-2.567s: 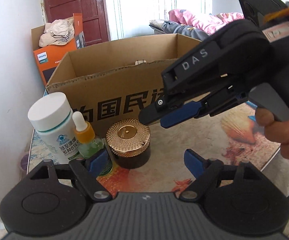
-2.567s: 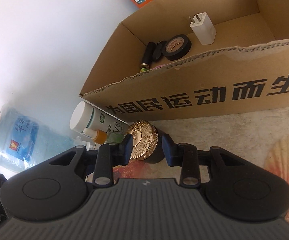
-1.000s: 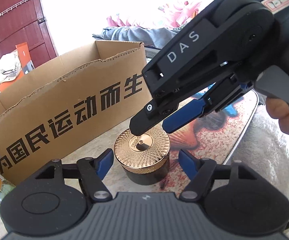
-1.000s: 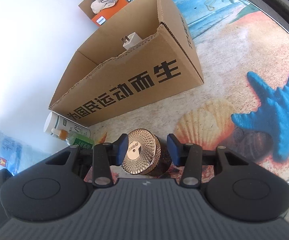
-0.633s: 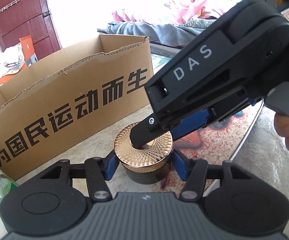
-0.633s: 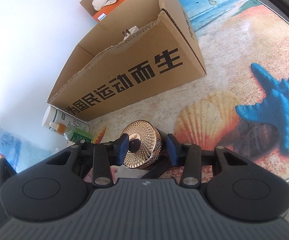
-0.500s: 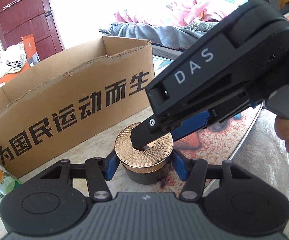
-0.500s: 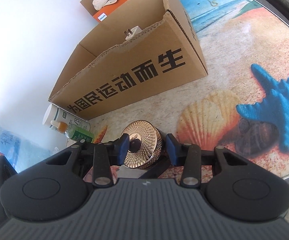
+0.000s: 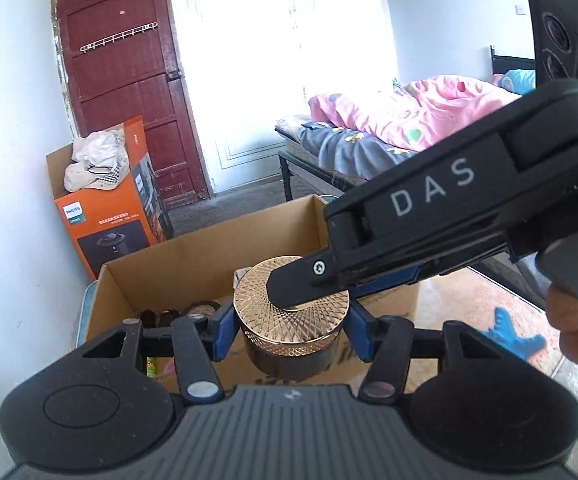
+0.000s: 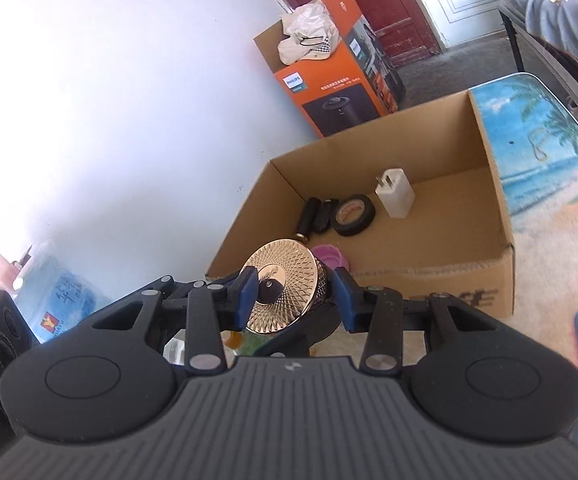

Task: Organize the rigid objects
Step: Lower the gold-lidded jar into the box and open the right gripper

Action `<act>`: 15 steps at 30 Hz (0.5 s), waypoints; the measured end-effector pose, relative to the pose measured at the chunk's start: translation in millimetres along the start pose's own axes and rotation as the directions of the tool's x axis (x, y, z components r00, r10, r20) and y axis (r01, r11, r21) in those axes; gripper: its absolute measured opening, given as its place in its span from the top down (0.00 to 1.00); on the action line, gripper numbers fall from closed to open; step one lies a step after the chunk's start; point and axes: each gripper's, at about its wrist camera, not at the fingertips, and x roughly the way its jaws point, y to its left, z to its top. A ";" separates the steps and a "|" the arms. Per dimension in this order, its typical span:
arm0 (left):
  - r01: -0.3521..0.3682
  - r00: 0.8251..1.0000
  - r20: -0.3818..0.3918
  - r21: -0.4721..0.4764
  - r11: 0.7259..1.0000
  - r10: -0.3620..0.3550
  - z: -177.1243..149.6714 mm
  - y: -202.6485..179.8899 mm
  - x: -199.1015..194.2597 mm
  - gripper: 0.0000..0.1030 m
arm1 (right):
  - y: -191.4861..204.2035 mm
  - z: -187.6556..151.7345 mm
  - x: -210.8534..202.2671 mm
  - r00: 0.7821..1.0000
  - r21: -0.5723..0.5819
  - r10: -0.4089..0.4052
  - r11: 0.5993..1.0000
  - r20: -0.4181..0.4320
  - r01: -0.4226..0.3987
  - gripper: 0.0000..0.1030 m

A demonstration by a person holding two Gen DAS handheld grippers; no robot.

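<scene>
A dark glass jar with a gold patterned lid (image 9: 257, 304) hangs in the air at the near wall of the open cardboard box (image 9: 193, 256). My left gripper (image 9: 293, 334) is shut on the jar's sides, a blue pad on each flank. My right gripper (image 10: 293, 292) is shut on the same jar (image 10: 289, 280) from top to bottom. Its upper finger (image 9: 301, 280) presses on the lid, and the lower one is hidden under the jar. The box (image 10: 489, 200) holds a white charger (image 10: 395, 198), a black tape roll (image 10: 353, 214), black cylinders (image 10: 309, 214) and a pink item (image 10: 331, 258).
An orange Philips carton (image 9: 109, 216) with a cloth bundle on top stands behind the box by the red door (image 9: 129, 100). A bed (image 9: 409, 120) lies at the right. A water jug (image 10: 57, 292) stands low at the left. The table carries a beach-print cover (image 10: 549, 168).
The left jaws closed onto the jar's sides. Both grippers then rose together, taking the jar off the table and up to the box's near rim, so the box's inside now shows.
</scene>
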 end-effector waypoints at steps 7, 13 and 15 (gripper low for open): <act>-0.003 0.989 -0.147 -0.107 0.994 -0.013 28.5 37.6 67.5 0.45 | -12.8 59.5 66.7 0.990 0.024 -0.021 0.999 -0.142 0.024 0.60; 0.002 0.944 -0.319 -0.236 0.972 -0.080 26.8 68.8 132.8 0.45 | -38.6 82.7 130.0 0.953 0.042 -0.072 0.995 -0.295 0.088 0.60; -0.007 0.931 -0.356 -0.243 0.970 -0.082 25.5 73.0 147.7 0.45 | -46.0 87.4 144.1 0.940 0.045 -0.081 0.994 -0.331 0.102 0.59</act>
